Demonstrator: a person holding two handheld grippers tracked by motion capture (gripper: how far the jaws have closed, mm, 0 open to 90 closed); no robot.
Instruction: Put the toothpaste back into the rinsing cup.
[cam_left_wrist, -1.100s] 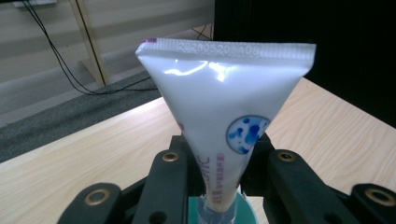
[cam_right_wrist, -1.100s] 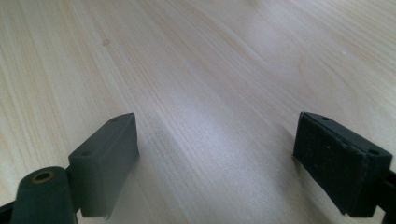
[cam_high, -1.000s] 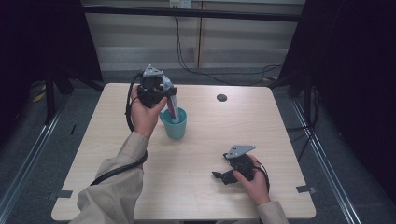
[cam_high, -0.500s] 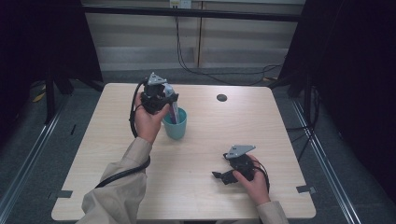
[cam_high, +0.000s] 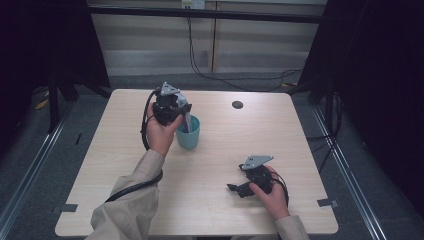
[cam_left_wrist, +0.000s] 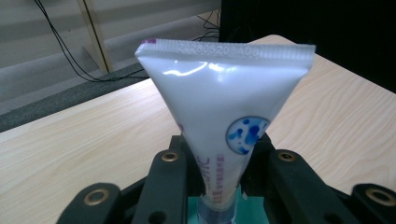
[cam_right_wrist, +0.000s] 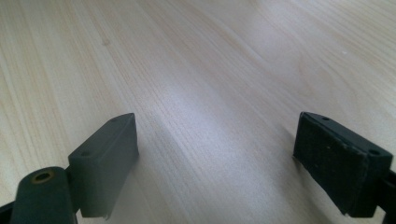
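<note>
A pale wooden bench (cam_high: 125, 150) stands in a dim room, with a light wall panel and trailing black cables behind its far edge and grey floor on both sides. A small dark round hole (cam_high: 237, 104) sits near the far edge, right of centre.

Towards the far left part of the bench, the person's left hand (cam_high: 159, 134) comes up in a beige sleeve (cam_high: 127, 210) and holds the left tool (cam_high: 181, 116) above a teal cup (cam_high: 189, 134). That cup stands upright on the bench, left of centre and nearer the far edge than the near one. The left tool is closed on a white tube (cam_left_wrist: 224, 107), gripping it low down near its narrow end. In the left gripper view the tube rises between the two black jaws with its flat crimped end uppermost, a blue spotted circle printed on its side, and its lower end pointing down at the teal of the cup just below. In the high view the tube leans into the cup's mouth; whether it touches the cup's bottom I cannot tell.

Well apart, near the near right corner, the right hand (cam_high: 272, 192) rests the right tool (cam_high: 235, 188) low on the bench. Its jaws stand wide open with bare wood between them.
</note>
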